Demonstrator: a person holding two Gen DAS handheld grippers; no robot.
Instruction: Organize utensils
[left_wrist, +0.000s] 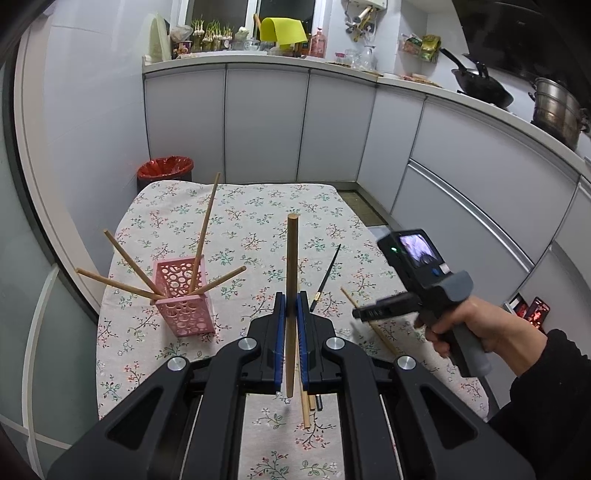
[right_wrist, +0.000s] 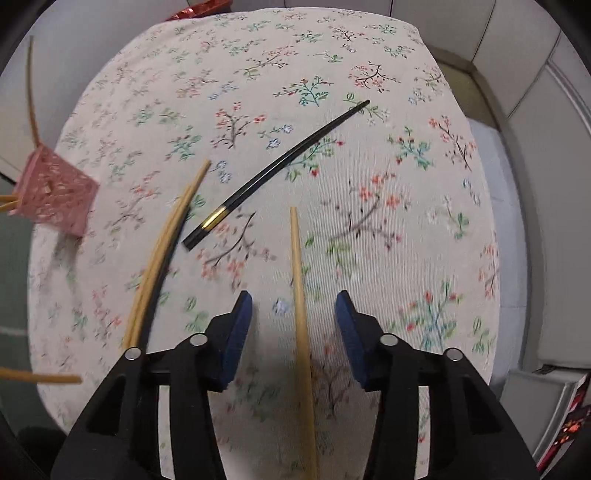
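1. Left gripper (left_wrist: 291, 314): blue pads clamped on a wooden chopstick (left_wrist: 292, 266), held upright above the near middle of the table.
2. Right gripper (right_wrist: 293, 314): fingers spread apart, poised low over a bamboo chopstick (right_wrist: 297, 273) that lies on the cloth and runs between them without touching either pad. A hand (left_wrist: 476, 325) grips its handle at the table's right side.
3. Pink perforated holder (left_wrist: 183, 295): stands on the left part of the table, near the left edge; four wooden chopsticks (left_wrist: 205, 229) fan out of it.
4. Black chopstick (right_wrist: 280, 170): lies diagonally at mid-table, gold band toward the near end, apart from the others.
5. Two pale chopsticks (right_wrist: 166, 254) lie side by side, left of the black one.
6. Floral tablecloth (left_wrist: 258, 206): its far half is bare up to the far edge.
7. Red-lined bin (left_wrist: 166, 171): just beyond the far left corner; white cabinets (left_wrist: 266, 122) stand behind and along the right.
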